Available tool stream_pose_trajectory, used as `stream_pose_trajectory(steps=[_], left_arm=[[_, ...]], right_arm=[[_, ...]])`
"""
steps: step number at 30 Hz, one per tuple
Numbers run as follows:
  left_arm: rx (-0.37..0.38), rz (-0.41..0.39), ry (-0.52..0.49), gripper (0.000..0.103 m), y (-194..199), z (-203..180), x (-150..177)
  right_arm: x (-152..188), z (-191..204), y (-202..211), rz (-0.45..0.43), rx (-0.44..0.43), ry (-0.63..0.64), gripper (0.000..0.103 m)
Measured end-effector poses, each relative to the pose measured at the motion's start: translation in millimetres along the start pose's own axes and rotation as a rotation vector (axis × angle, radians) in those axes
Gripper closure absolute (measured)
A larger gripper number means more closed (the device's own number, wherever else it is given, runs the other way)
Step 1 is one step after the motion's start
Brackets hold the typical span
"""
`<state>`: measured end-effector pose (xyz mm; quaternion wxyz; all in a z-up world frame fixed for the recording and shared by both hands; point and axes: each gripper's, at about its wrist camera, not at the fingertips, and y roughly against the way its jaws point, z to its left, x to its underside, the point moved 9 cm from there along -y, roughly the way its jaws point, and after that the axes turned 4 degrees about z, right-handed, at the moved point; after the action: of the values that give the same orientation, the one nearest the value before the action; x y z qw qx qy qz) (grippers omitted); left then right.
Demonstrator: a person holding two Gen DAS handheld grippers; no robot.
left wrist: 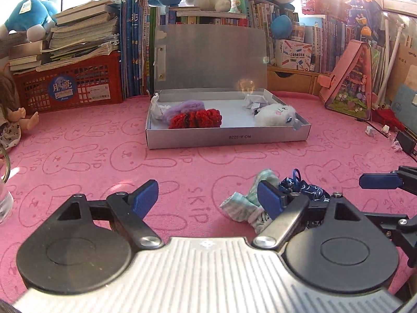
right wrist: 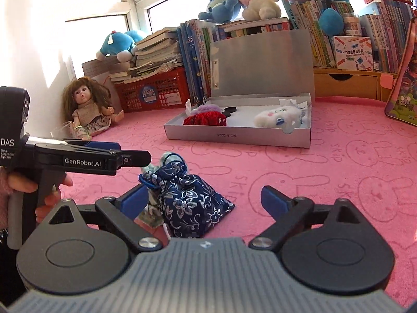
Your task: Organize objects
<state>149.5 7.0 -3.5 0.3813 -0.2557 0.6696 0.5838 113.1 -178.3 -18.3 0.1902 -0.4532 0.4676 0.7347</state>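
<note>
Both hand-held grippers stand released with nothing between their pads: our left hand-held gripper (left wrist: 208, 199) hovers over the pink counter (left wrist: 78, 161), and our right hand-held gripper (right wrist: 206, 200) hangs just above the blue floral pouch (right wrist: 192, 203). We take that pouch as our landmark.

Just beside the pouch, on its left, lies a crumpled pale green cloth (left wrist: 245, 206), touching it and partly tucked under it. Well beyond the pouch stands the open grey box (left wrist: 226, 140), its lid propped upright, with a red knitted piece (left wrist: 195, 118), a purple fluffy piece (left wrist: 182, 108) and a white plush (left wrist: 276, 114) already inside.

We judge the step in hand to be picking up these last loose things for the box. The pouch sits off-centre, close to the right gripper's left finger (right wrist: 135, 200), so we should shift left to centre it before closing. We should grip the full body of the pouch rather than its drawstring loop (right wrist: 148, 180), which would let it swing. The left gripper's right finger (left wrist: 271, 200) overlaps the cloth in its own view; we should take the cloth at its bunched middle, and keep the two grippers from colliding, since they work side by side.
</note>
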Motion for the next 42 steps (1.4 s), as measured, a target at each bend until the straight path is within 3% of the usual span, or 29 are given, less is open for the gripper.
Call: stream_pose_trajectory(steps=[8, 14, 18, 21, 23, 30, 33, 36, 38, 42], left_arm=[[0.0, 0.029, 0.042, 0.017, 3, 8, 11], [0.01, 0.033, 0.048, 0.017, -1, 6, 11], [0.02, 0.036, 0.054, 0.017, -3, 3, 11], [0.035, 0.038, 0.062, 0.017, -3, 0, 12], [0.049, 0.038, 0.068, 0.017, -3, -4, 12], [0.105, 0.05, 0.06, 0.017, -5, -28, 17], [0.074, 0.051, 0.07, 0.017, -11, -35, 22], [0.044, 0.07, 0.085, 0.02, -19, -38, 27], [0.051, 0.079, 0.1, 0.03, -23, -40, 29], [0.052, 0.082, 0.09, 0.039, -26, -46, 30]], right_arm=[[-4, 10, -37, 0.078, -0.021, 0.182, 0.002], [-3, 12, -48, 0.115, -0.078, 0.187, 0.001], [-3, 8, -36, 0.114, -0.106, 0.092, 0.028], [-6, 0, -28, 0.094, -0.044, 0.054, 0.046], [-9, -9, -23, 0.074, 0.008, 0.021, 0.048], [-9, -46, -5, 0.03, 0.214, -0.062, 0.05], [-8, -49, 3, 0.009, 0.292, -0.049, 0.05], [-6, -52, 5, 0.008, 0.331, -0.052, 0.049], [-4, -53, 4, 0.016, 0.338, -0.061, 0.048], [4, -49, 0, 0.022, 0.327, -0.066, 0.047]])
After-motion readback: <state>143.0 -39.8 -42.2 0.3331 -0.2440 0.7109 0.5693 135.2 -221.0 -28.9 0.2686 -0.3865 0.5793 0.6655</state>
